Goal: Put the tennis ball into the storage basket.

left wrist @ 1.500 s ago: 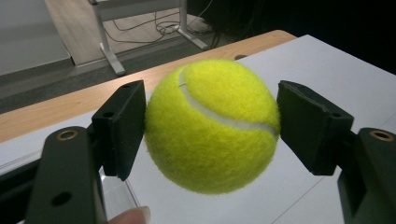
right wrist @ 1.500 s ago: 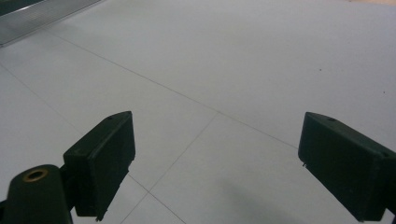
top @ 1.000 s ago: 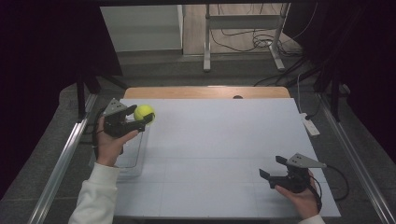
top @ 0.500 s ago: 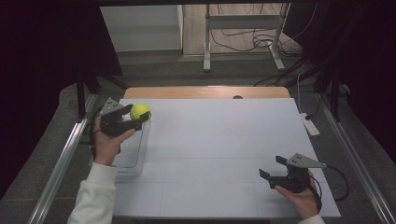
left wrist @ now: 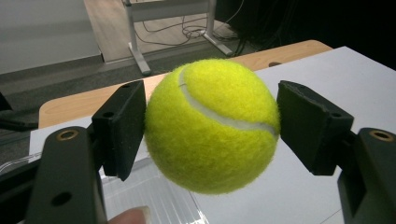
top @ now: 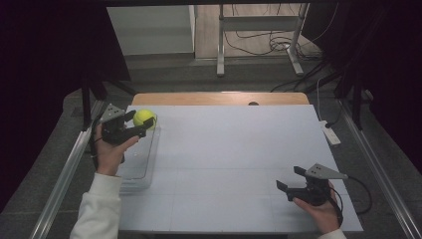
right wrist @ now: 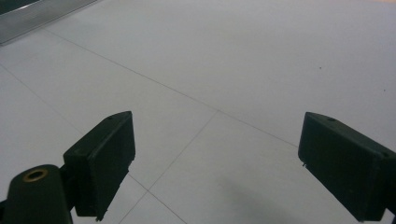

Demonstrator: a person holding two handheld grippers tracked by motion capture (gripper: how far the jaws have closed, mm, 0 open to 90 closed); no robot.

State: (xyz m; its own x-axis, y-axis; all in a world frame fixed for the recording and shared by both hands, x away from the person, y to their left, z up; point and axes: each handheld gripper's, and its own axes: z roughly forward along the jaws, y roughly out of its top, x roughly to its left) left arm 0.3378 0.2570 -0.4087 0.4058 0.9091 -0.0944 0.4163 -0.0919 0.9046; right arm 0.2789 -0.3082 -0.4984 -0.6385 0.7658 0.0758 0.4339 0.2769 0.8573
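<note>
- Gripping a yellow tennis ball (top: 144,118), the left gripper (top: 133,125) is held up at the far left corner of the white tabletop (top: 234,164), with the person's left hand (top: 109,149) wrapped around its body.
- In the left gripper view the tennis ball (left wrist: 211,125) sits squarely between the two black fingers (left wrist: 122,126), each pad pressed against one side of it, so the left gripper (left wrist: 210,128) is closed on the ball and carries it clear of the surface below.
- The ball's white seam curves across its upper face in that view, and a fingertip of the person shows at the bottom edge.
- Below and just behind the held ball lies a clear plastic tray (top: 142,164) along the left edge of the tabletop; its ribbed floor (left wrist: 154,200) shows under the ball in the left gripper view.
- The ball hangs above the far end of that tray, near the tabletop's wooden far edge (top: 219,98).
- The right gripper (top: 291,181) rests low at the near right part of the tabletop, held in the person's right hand (top: 318,206), well apart from the ball and the tray.
- Its fingers (right wrist: 100,161) stand wide apart in the right gripper view, with bare white tabletop and thin seam lines between them and nothing held.
- A white sleeve (top: 97,209) covers the left forearm coming in from the bottom of the high view.
</note>
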